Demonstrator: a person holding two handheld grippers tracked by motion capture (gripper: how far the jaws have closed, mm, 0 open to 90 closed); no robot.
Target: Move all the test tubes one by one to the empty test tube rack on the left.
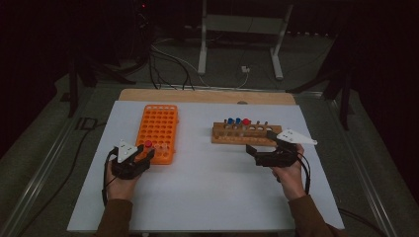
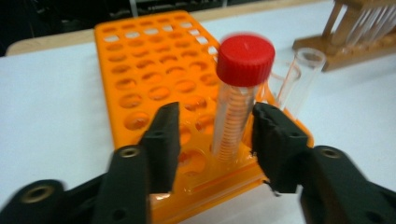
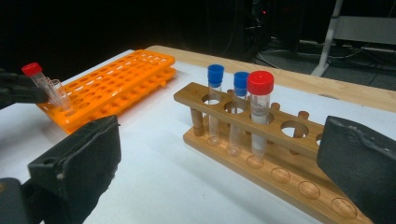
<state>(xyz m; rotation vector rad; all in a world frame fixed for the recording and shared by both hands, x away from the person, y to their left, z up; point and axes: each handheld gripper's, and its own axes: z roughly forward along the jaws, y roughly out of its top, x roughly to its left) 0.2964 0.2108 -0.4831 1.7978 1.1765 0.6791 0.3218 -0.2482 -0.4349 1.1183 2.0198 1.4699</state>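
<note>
A red-capped clear tube point(image 2: 232, 126) stands upright in a front-corner hole of the orange rack point(image 2: 140, 60). My left gripper point(image 2: 215, 119) is open, with one jaw on each side of the tube and a gap on its left side. In the high view this gripper point(image 1: 141, 157) sits at the orange rack's point(image 1: 159, 126) near corner. My right gripper point(image 3: 219, 135) is open wide with nothing between its jaws, and it faces the wooden rack point(image 3: 280, 172). That rack holds two blue-capped tubes point(image 3: 215, 77) and a red-capped tube point(image 3: 260, 86).
An uncapped clear tube point(image 2: 303, 74) stands in the orange rack just behind the red-capped one. The wooden rack point(image 1: 242, 134) lies right of centre on the white table point(image 1: 207, 197). Cables and a metal stand are on the floor beyond the table.
</note>
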